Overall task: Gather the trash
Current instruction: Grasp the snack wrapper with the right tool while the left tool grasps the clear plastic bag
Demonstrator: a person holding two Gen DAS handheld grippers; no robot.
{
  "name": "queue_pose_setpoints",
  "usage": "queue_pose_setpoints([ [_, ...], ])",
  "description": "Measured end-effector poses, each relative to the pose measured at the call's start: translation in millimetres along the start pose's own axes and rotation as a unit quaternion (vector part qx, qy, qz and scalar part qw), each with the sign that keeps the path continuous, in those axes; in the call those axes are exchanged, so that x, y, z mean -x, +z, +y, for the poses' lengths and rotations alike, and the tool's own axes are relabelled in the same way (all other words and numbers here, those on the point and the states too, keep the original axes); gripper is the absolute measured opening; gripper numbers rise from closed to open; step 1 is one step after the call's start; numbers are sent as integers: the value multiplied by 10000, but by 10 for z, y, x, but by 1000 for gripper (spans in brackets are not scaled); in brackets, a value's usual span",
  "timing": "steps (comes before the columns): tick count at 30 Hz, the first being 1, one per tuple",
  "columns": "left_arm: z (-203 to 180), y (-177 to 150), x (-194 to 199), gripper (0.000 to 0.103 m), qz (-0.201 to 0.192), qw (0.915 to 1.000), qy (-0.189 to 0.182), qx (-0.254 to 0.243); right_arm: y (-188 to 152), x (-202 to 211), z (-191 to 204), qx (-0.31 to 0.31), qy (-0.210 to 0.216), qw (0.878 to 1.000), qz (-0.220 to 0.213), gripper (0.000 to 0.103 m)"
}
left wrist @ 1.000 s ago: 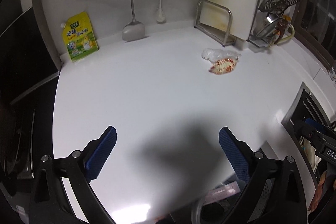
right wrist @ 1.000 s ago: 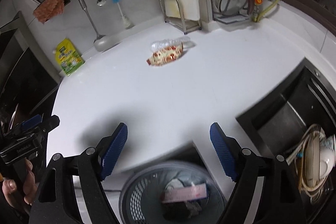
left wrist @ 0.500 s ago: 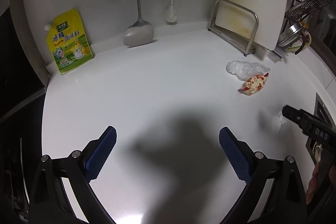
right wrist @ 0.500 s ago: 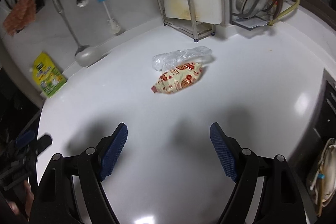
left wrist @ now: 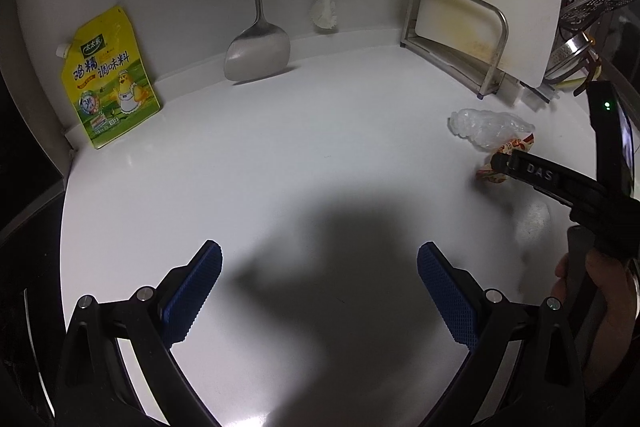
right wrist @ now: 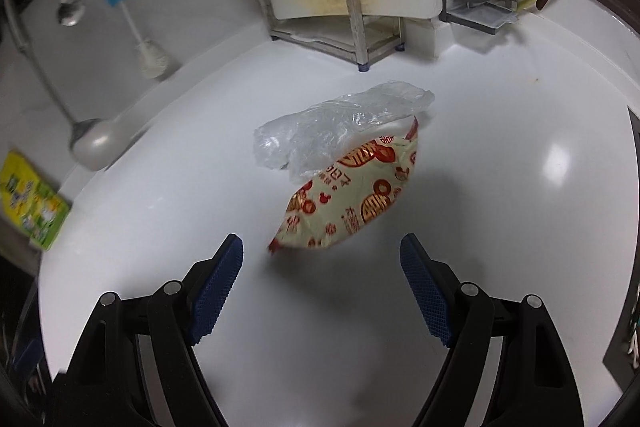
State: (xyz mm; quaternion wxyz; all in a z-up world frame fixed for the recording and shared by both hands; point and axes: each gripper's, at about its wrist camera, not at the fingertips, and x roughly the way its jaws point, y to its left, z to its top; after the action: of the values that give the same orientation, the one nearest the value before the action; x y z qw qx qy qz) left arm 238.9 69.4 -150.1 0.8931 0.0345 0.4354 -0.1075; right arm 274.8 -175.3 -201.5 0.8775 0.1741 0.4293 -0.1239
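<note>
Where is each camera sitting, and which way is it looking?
Left wrist: on the left gripper, looking down across the white counter; a hand holds the right gripper.
Right wrist: on the right gripper, open, facing the printed wrapper and clear plastic bag.
Both show the wrapper, bag, yellow pouch and spatula.

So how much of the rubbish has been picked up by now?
None from this counter yet. The red-patterned wrapper and the clear plastic bag both lie on the white countertop. The right gripper is open just short of the wrapper, not touching it. The left gripper is open and empty. Grabbing and binning both pieces remains.
</note>
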Motion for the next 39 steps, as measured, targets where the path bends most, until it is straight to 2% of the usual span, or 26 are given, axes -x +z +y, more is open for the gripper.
queue_pose_setpoints([
  [6, 31, 1, -84, 96, 71, 10000, 17, 22, 64, -177, -17, -92, -356, 9993, 10, 77],
  [13, -32, 19, -138, 96, 93, 10000, -21, -18, 83, -279, -76, -12, -454, 9990, -20, 77],
  [15, -69, 29, -144, 96, 88, 9999, -40, -30, 86, -292, -98, 18, -427, 9991, -2, 68],
  [19, -168, 62, -162, 96, 72, 9999, -91, -76, 91, -265, -137, 130, -342, 9993, -33, 42],
  [21, -243, 95, -183, 96, 63, 9998, -139, -117, 92, -254, -177, 159, -260, 9995, -13, 38],
  [27, -531, 243, -291, 96, -2, 9988, -425, -241, 61, -93, -400, 207, -153, 9996, -128, 35],
  [33, -984, 457, -536, 96, -2, 9950, -890, -455, 39, 71, -781, 51, -188, 9997, -167, 32],
  [39, -1436, 705, -820, 96, -38, 9931, -1053, -514, 8, 203, -1104, -83, -296, 9993, -209, 32],
])
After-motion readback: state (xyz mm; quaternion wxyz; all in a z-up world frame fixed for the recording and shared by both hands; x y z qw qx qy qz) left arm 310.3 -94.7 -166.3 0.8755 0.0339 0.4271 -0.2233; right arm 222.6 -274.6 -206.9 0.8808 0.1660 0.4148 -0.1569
